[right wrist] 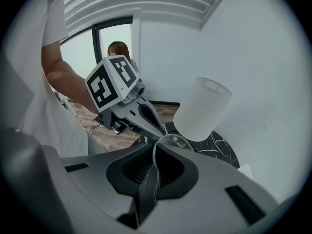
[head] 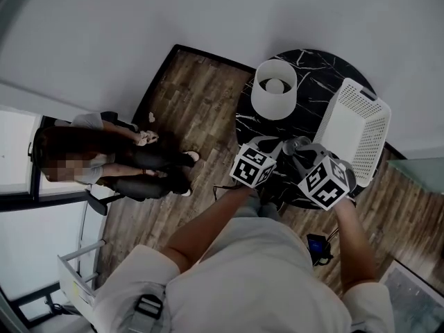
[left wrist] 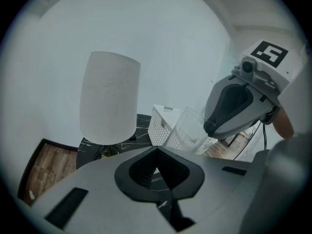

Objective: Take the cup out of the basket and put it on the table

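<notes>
The left gripper (left wrist: pixel 157 152) has its jaws shut tip to tip, with nothing held between them; only a thin slit of marble pattern shows through below the tips. Beyond these jaws and to their left stands a lamp with a white shade (left wrist: pixel 109 97), on a round black marble table (left wrist: pixel 140 123). Ahead of the jaws and a little to their right sits the white perforated basket (left wrist: pixel 163 126) on that same table. The clear cup (left wrist: pixel 189 126) shows just in front of the basket, whose holes are visible through its wall. Further left and below the jaws is a strip of wood floor (left wrist: pixel 46 167).

The right gripper (right wrist: pixel 155 155) has its jaws closed on the cup: the glass rim runs down between the two dark pads, one pad inside the wall and one outside, and the cup's body reaches forward from the tips. It is out of the basket. Whether it rests on the marble just beyond the jaws cannot be told. Past the jaws to their left is the left gripper's marker cube (right wrist: pixel 113 81), and far behind it a seated person (right wrist: pixel 119 50) by a window. To the right of the tips rises the lamp shade.
</notes>
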The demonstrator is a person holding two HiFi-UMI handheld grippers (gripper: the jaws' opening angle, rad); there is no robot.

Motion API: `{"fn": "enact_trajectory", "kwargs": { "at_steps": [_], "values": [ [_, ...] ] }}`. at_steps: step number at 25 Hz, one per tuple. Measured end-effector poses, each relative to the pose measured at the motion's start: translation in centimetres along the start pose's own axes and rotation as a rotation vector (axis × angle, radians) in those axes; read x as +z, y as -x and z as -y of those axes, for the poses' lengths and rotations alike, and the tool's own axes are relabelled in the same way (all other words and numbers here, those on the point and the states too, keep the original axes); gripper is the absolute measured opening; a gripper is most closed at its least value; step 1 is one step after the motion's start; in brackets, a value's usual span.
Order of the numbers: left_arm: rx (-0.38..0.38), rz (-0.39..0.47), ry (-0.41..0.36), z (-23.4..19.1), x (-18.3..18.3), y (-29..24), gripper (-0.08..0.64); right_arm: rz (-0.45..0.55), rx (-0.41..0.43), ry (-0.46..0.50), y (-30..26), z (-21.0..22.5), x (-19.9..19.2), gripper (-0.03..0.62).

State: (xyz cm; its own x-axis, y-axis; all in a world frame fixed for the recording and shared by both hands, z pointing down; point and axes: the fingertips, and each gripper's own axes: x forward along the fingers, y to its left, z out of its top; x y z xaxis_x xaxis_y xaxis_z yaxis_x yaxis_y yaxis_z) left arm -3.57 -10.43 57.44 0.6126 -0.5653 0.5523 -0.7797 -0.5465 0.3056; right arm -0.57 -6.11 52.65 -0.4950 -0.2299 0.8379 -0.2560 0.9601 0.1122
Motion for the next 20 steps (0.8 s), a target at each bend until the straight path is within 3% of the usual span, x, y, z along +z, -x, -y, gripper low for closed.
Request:
{"fn": "enact_trajectory", "kwargs": {
  "at_steps": [20],
  "values": [
    [-0.066, -0.171, 0.025, -2.2, -7.2, -4.7, 0.005, -0.128, 0.023, 0.025, -7.5, -2.7, -4.4, 0.021]
  ]
}}
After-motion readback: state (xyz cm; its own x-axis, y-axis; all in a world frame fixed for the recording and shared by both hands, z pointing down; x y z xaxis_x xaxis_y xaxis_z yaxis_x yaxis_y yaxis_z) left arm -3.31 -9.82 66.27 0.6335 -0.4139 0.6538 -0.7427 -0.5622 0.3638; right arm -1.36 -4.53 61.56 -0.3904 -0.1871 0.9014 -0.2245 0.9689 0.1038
